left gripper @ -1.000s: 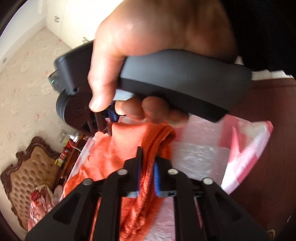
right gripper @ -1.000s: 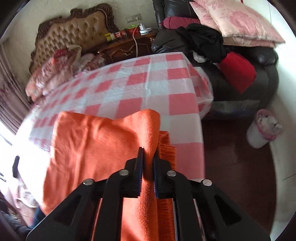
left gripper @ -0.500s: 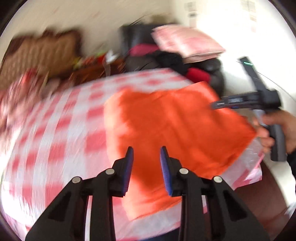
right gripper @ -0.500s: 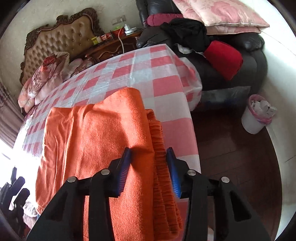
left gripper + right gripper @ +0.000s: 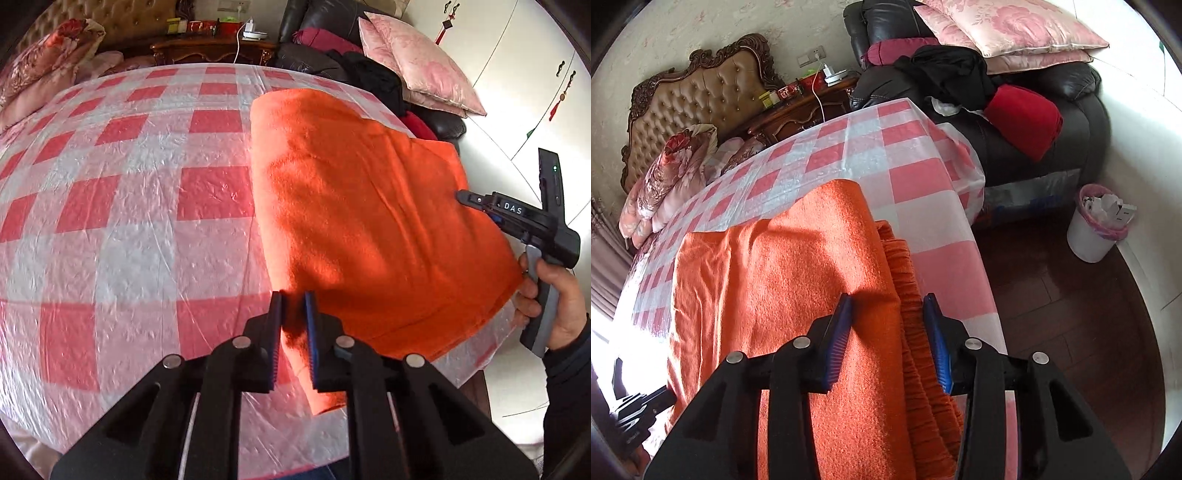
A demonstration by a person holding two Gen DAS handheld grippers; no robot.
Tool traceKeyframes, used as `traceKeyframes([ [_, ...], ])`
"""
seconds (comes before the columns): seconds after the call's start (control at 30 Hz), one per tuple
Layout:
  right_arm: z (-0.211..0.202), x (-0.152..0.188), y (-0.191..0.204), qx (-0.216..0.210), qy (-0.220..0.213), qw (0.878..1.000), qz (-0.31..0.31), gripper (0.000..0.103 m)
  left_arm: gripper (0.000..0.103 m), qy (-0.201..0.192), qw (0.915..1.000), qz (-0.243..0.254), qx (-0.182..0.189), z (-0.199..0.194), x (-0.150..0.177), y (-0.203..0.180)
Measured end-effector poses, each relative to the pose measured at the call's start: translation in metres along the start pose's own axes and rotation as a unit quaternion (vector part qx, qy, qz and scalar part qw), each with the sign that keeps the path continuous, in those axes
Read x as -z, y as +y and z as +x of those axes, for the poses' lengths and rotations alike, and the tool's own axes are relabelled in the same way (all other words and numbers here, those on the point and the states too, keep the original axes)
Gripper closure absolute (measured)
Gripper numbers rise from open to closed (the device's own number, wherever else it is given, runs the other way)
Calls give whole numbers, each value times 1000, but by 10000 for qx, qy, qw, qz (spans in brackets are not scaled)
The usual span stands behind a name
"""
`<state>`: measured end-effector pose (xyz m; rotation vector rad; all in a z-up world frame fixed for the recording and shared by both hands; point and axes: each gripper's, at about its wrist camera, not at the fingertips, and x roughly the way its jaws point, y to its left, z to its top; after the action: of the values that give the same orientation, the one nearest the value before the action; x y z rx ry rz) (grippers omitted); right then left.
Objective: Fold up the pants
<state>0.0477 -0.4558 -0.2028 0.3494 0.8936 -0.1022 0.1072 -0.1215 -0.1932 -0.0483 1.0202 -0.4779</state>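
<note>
Already folded: orange pants [image 5: 369, 221], centre-right.
Left gripper [image 5: 293, 332]: pinching pants' corner.
Right gripper [image 5: 886, 339]: released, astride waistband.
Left: another fold.

A table covered by a red-and-white checked cloth [image 5: 207, 192] under clear crinkled plastic, with folded orange pants [image 5: 362, 206] lying flat directly on it near its right edge, their ribbed waistband [image 5: 916, 295] alongside that edge.
</note>
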Motion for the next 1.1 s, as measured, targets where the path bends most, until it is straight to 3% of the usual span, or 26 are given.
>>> traceKeyframes([
  [0.1, -16, 0, 9, 513, 31, 9985, -193, 59, 82, -223, 9997, 31, -89, -12, -4, 2],
  [0.17, -36, 1, 24, 791, -201, 9951, -554, 53, 69, -673, 9969, 287, -279, -28, -15, -4],
  [0.2, -48, 1, 39, 825, -381, 9927, -797, 50, 67, -861, 9951, 379, -288, -33, -23, -9],
  [0.27, -53, -1, 63, 556, -447, 9919, -1050, 26, 67, -1126, 9913, 658, -180, -32, -45, -26],
  [0.33, -48, -7, 95, 299, -460, 9880, -1442, 20, 62, -1277, 9854, 1123, 65, -16, -66, -48],
  [0.43, -21, -24, 116, 491, -422, 9849, -1603, 17, 60, -1056, 9833, 1484, -6, 31, -97, -66],
  [0.53, 23, -44, 101, 510, 151, 9917, -1173, 17, 60, -750, 9855, 1516, -125, 69, -120, -58],
  [0.6, 43, -47, 89, 592, 379, 9914, -1105, 18, 63, -554, 9871, 1492, -164, 83, -131, -48],
  [0.7, 48, -47, 79, 697, 246, 9909, -1125, 18, 71, -581, 9846, 1612, -335, 86, -142, -42],
  [0.77, 53, -47, 65, 774, 246, 9938, -754, 13, 72, -613, 9866, 1470, -348, 87, -145, -34],
  [0.87, 58, -46, 44, 403, 285, 9986, -195, 12, 72, -688, 9867, 1429, -356, 84, -141, -33],
  [0.93, 41, -45, 43, 590, 116, 9981, -145, 12, 68, -883, 9857, 1350, -483, 65, -134, -35],
  [0.97, 27, -43, 46, 605, -9, 9980, -180, 12, 59, -1017, 9864, 1206, -460, 50, -127, -35],
  [1.03, -9, -28, 54, 521, -355, 9973, -388, 12, 53, -1132, 9889, 942, -212, 23, -107, -37],
  [1.1, -27, -7, 68, 628, -444, 9941, -767, 12, 53, -992, 9879, 1191, 67, 5, -72, -52],
])
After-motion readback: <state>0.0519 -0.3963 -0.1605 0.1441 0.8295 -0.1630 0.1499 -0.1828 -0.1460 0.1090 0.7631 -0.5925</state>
